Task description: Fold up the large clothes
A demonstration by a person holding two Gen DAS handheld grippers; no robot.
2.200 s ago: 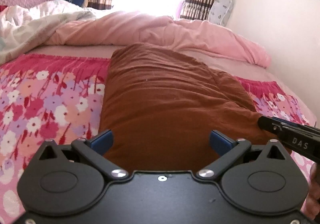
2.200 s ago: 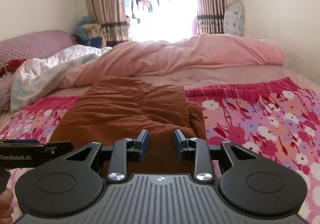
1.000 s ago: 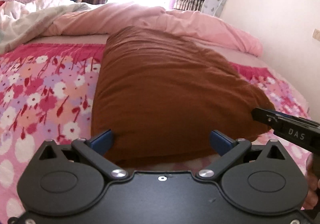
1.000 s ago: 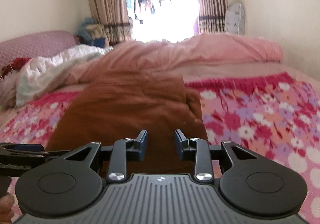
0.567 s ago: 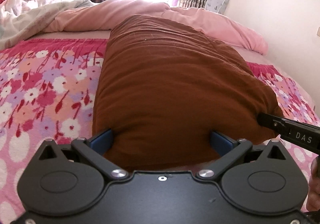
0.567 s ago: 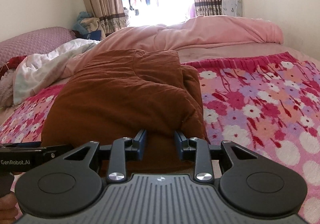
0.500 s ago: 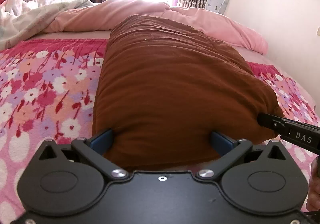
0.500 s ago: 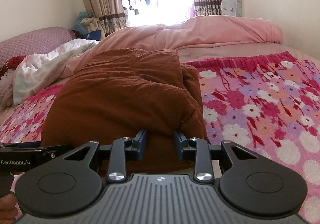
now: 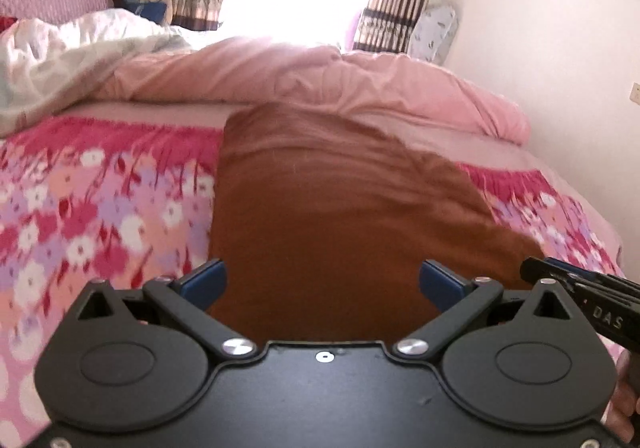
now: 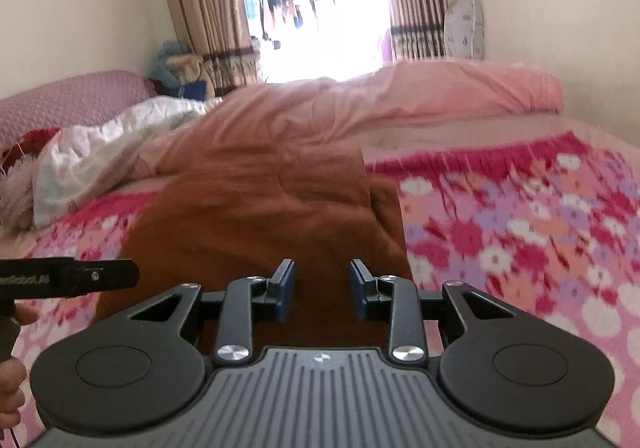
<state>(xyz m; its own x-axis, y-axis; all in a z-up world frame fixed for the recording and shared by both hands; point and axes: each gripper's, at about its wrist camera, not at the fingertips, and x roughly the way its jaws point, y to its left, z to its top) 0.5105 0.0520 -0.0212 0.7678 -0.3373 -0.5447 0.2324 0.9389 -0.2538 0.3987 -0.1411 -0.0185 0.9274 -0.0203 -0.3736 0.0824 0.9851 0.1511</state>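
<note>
Floral pink bedspread (image 9: pixel 100 208) covers the bed, and on it the brown garment (image 9: pixel 340 216) lies folded into a long thick block running toward twelve o'clock, its near end under both tools. The left hand-held gripper (image 9: pixel 322 282) stands released, jaws wide over that end; the right hand-held gripper (image 10: pixel 322 290), at three o'clock of it, is partly parted, pads clear of cloth. I judge one fold finished; next, pinch both near corners and carry them to the far edge.

Flowered bedspread (image 9: pixel 100 216) lies bare on both sides of the brown garment (image 9: pixel 340 216). Beyond it, a pink quilt (image 9: pixel 320 80) and white bedding (image 9: pixel 60 48) block the far side.
</note>
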